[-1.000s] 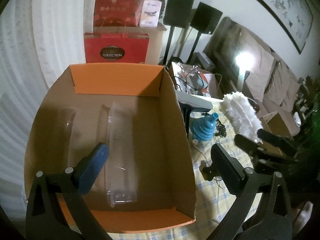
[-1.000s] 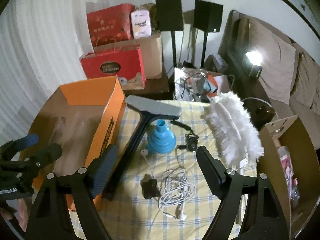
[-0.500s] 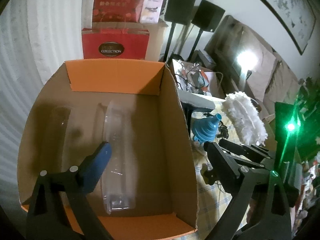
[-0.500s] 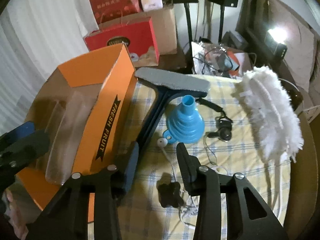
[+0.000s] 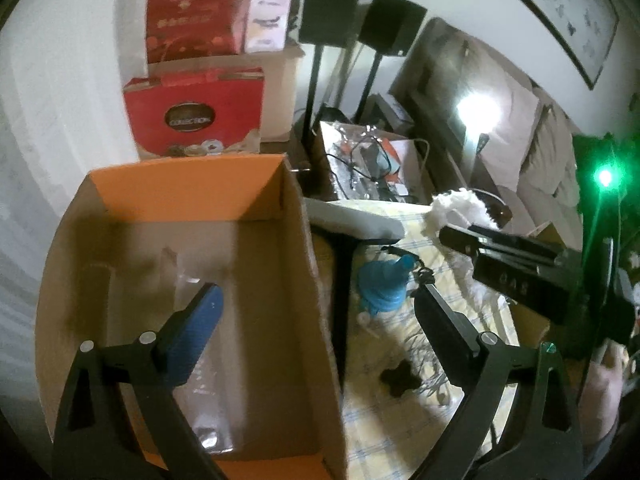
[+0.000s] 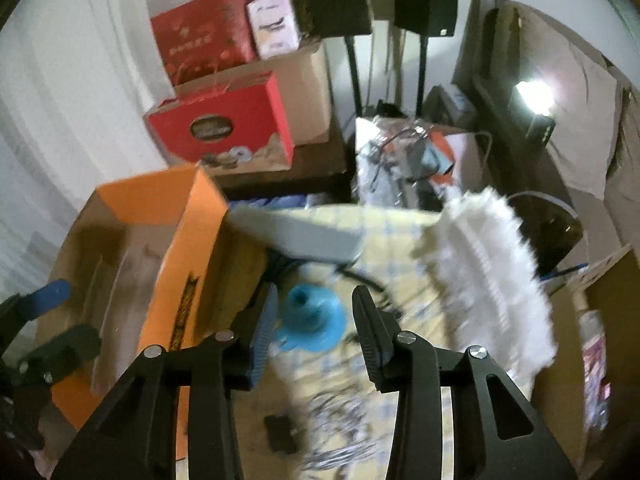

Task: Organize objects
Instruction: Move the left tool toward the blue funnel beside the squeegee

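An open orange cardboard box (image 5: 192,188) holds clear plastic pieces (image 5: 188,276). My left gripper (image 5: 316,308) stands open wide over the box's right wall, its blue pad inside the box and the other finger above the table. Right of the box lie a grey squeegee (image 5: 352,224), a blue funnel (image 6: 312,316), a white duster (image 6: 488,264), a tangle of white cable (image 6: 340,412) and a black plug (image 6: 280,432). My right gripper (image 6: 316,300), jaws half apart and empty, hovers above the funnel, which shows between its fingertips. The pads do not touch it.
A yellow checked cloth (image 5: 400,432) covers the table. A brown open box (image 6: 600,320) stands at the right edge. Behind the table are red gift boxes (image 6: 224,128), a carton, two black speakers on stands (image 6: 340,0), a cluttered side table and a sofa with a lamp (image 6: 536,96).
My right gripper's jaws have narrowed from wide to half apart and it has moved forward over the funnel. The left gripper has drifted right along the box wall, still open.
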